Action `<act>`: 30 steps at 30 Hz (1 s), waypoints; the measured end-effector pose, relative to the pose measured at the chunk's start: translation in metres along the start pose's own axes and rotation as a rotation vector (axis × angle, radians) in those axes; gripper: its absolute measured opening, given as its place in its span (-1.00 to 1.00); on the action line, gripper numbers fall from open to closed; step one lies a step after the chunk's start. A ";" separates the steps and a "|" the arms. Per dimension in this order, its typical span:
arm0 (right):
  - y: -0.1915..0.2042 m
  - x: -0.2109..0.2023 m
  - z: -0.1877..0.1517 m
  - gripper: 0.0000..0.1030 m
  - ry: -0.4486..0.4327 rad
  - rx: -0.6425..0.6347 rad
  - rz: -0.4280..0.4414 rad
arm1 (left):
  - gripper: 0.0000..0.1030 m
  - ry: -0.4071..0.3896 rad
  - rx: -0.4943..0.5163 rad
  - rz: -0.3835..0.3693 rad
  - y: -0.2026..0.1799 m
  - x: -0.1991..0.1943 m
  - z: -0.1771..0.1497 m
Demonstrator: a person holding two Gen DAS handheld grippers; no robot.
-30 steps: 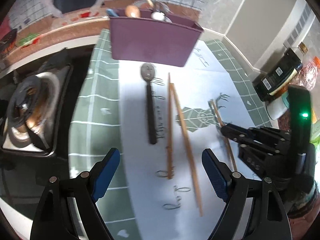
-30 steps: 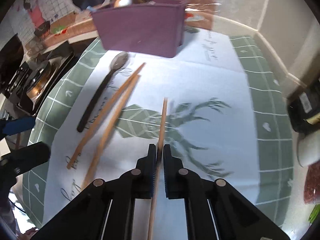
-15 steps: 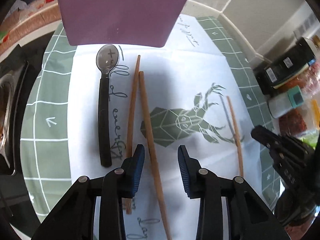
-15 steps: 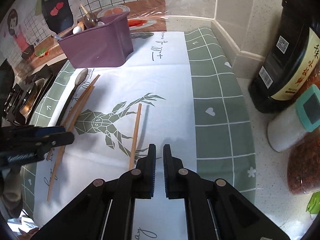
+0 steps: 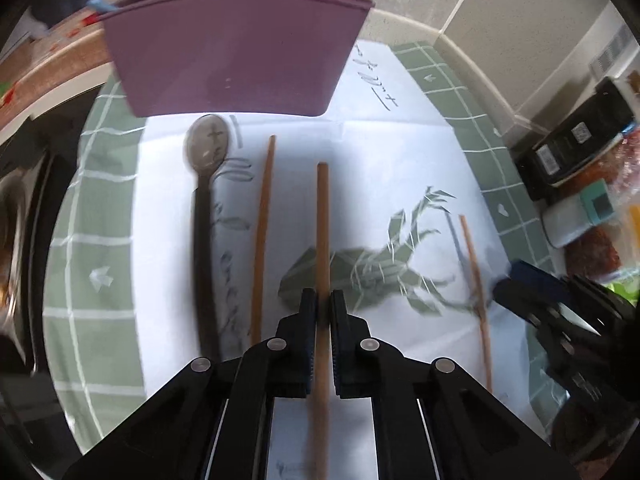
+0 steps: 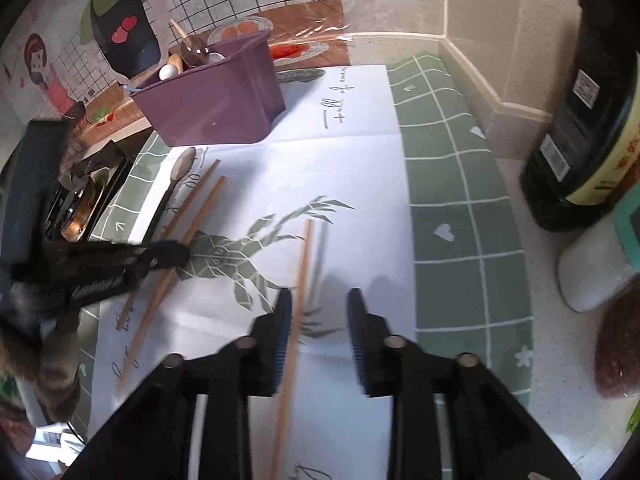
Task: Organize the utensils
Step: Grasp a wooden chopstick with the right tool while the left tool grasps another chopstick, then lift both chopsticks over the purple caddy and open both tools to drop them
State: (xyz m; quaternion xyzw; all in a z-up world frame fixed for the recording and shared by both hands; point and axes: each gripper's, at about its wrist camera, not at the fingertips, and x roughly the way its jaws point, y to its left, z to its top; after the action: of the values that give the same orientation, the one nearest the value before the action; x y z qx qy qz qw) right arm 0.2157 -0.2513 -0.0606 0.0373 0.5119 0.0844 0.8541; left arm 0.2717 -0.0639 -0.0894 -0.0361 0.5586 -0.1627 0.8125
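My left gripper (image 5: 323, 308) is shut on a wooden chopstick (image 5: 322, 220) that points toward the purple utensil bin (image 5: 236, 48). A second chopstick (image 5: 262, 236) and a black-handled spoon (image 5: 206, 216) lie just left of it on the mat. The right gripper (image 6: 320, 300) has its jaws opening. A third chopstick (image 6: 304, 256) runs between them, close to the left finger, with no squeeze on it. In the right wrist view the left gripper (image 6: 172, 254) holds its chopstick (image 6: 206, 208) left of the deer print, and the bin (image 6: 224, 108) stands at the back.
A green and white mat (image 6: 460, 220) covers the counter. A gas stove (image 5: 16, 240) sits off the left edge. A dark sauce bottle (image 6: 592, 120) and a white jar with a teal lid (image 6: 592, 272) stand against the right wall. The bin holds several utensils.
My left gripper moved forward over the chopsticks and closed on one of them. The right gripper swung right across the mat, and its jaws have parted around the third chopstick.
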 end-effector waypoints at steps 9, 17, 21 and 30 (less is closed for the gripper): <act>0.016 0.033 0.008 -0.43 0.056 -0.010 -0.087 | -0.86 -0.121 -0.085 -0.071 0.032 -0.062 -0.033; 0.046 0.014 0.002 -0.90 0.027 -0.105 -0.116 | -0.86 -0.194 -0.085 -0.095 0.045 -0.097 -0.046; 0.064 -0.010 0.003 -0.90 -0.028 -0.138 -0.103 | -0.86 -0.231 -0.067 -0.114 0.045 -0.114 -0.049; 0.099 -0.064 0.016 -0.91 -0.147 -0.162 -0.073 | -0.87 -0.355 -0.014 -0.142 0.045 -0.168 -0.043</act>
State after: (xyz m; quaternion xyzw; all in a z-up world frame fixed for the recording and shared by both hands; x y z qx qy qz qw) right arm 0.1898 -0.1650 0.0179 -0.0444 0.4406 0.0913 0.8920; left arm 0.1876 0.0351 0.0340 -0.1092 0.4036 -0.2070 0.8845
